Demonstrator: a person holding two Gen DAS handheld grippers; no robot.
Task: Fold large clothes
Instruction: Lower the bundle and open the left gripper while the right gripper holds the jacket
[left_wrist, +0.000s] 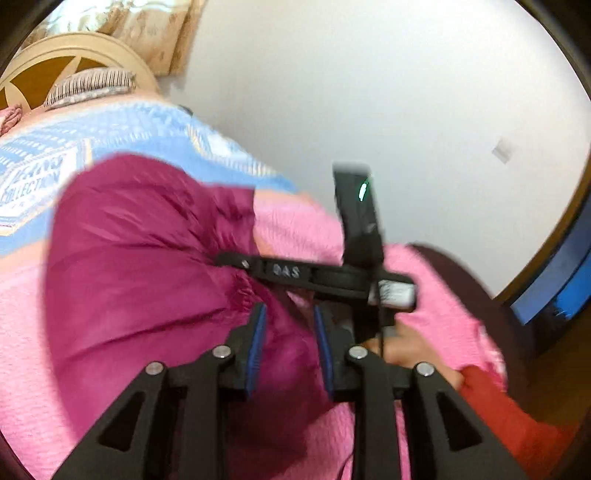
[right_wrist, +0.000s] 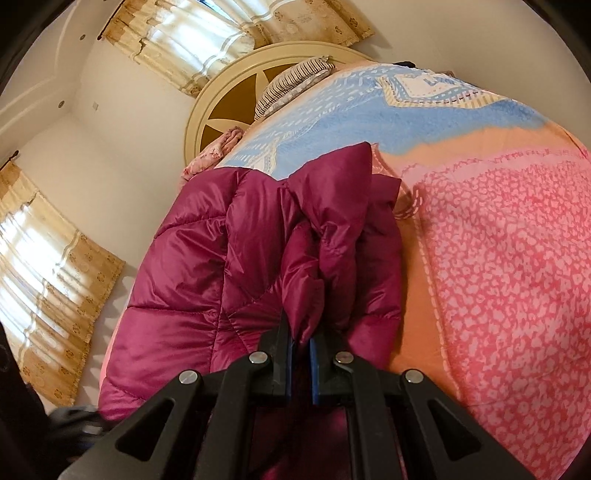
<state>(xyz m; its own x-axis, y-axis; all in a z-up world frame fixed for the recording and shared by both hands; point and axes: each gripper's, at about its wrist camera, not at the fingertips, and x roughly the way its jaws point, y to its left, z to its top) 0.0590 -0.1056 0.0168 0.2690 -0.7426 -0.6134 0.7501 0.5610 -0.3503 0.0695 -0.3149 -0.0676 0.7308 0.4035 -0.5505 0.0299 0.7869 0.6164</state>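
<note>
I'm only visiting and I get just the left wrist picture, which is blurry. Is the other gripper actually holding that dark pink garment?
Observer: Yes. In the right wrist view the right gripper is shut on a bunched fold of the magenta jacket.
Operator: What kind of jacket is it?
Observer: A shiny quilted puffer. Its stitched panels show sharply in that view.
Operator: Anything else in the room that I'm missing?
Observer: A second curtained window, sunlit, on the side wall.
</note>
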